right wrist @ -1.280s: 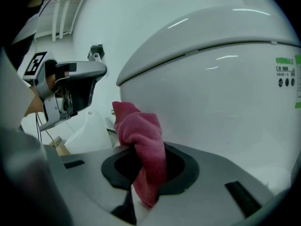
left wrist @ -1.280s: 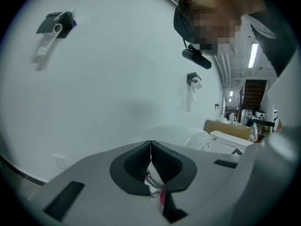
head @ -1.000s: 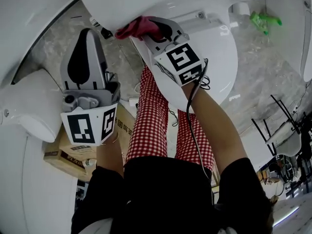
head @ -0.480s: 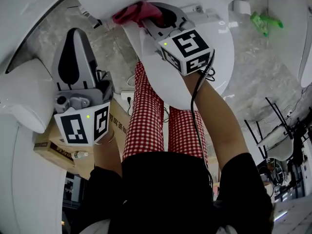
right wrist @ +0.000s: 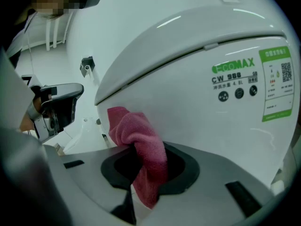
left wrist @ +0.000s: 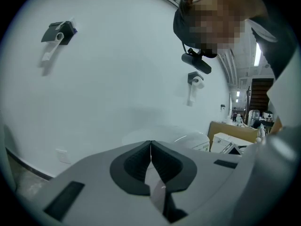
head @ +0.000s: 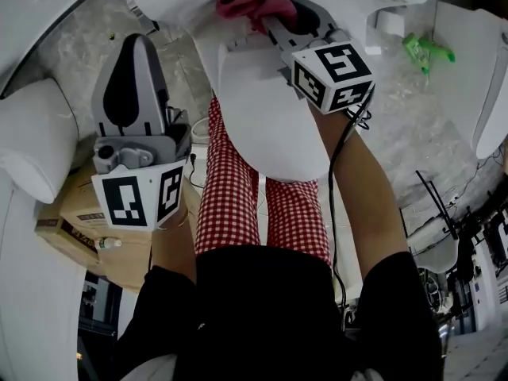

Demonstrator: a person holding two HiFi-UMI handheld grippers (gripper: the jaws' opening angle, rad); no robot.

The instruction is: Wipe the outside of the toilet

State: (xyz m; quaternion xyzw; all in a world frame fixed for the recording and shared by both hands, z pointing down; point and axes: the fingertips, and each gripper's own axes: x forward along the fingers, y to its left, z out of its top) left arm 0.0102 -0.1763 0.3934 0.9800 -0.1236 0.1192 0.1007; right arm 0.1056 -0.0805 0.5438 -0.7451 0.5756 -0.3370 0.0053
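the right gripper (head: 274,18) holds a crumpled pink cloth (head: 248,2) against the glossy white ceramic toilet (head: 262,125); the left gripper (head: 135,46) hangs off to its side, clear of it.

A green spray bottle (head: 426,48) lies on the grey marbled floor (head: 413,125) at the upper right of the head view. At lower left sits a brown cardboard box (head: 67,209) with a small bottle (head: 107,244) lying on it (its label is too small to read). Red-and-white checked trousers (head: 230,201) run down the middle, below them a black top (head: 270,308). In the left gripper view, two dark brackets (left wrist: 55,33) are fixed to a white wall (left wrist: 117,69).
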